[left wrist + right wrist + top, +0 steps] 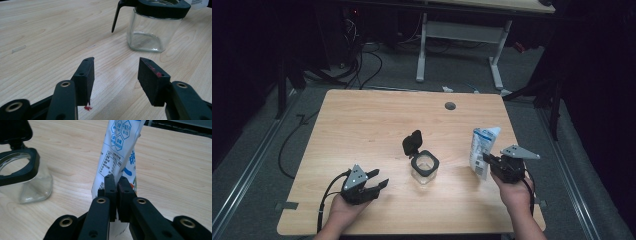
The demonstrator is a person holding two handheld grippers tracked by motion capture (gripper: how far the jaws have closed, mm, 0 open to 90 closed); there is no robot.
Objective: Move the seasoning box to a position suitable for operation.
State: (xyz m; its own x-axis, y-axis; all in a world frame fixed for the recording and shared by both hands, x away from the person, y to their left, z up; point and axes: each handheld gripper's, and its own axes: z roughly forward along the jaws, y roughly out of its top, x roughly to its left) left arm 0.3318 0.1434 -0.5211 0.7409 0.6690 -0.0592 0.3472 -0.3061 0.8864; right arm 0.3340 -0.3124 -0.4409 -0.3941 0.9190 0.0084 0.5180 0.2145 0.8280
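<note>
A clear glass jar [425, 168] with a black collar and a flipped-up black lid [412, 141] stands at the table's middle; its inside looks empty [150, 30] [22, 180]. My right gripper [487, 161] is shut on the lower edge of a white and blue printed pouch [482, 147], which it holds upright to the right of the jar [120, 152]. My left gripper [379, 179] rests low near the front left, open, with nothing between its jaws [116, 75], and it faces the jar from a short way off.
The wooden table [372, 120] has a round grey grommet [450, 106] near its far edge. A small strip of clear tape [19, 49] lies on the wood left of the jar. Another desk's white legs [422, 50] and cables stand on the floor beyond.
</note>
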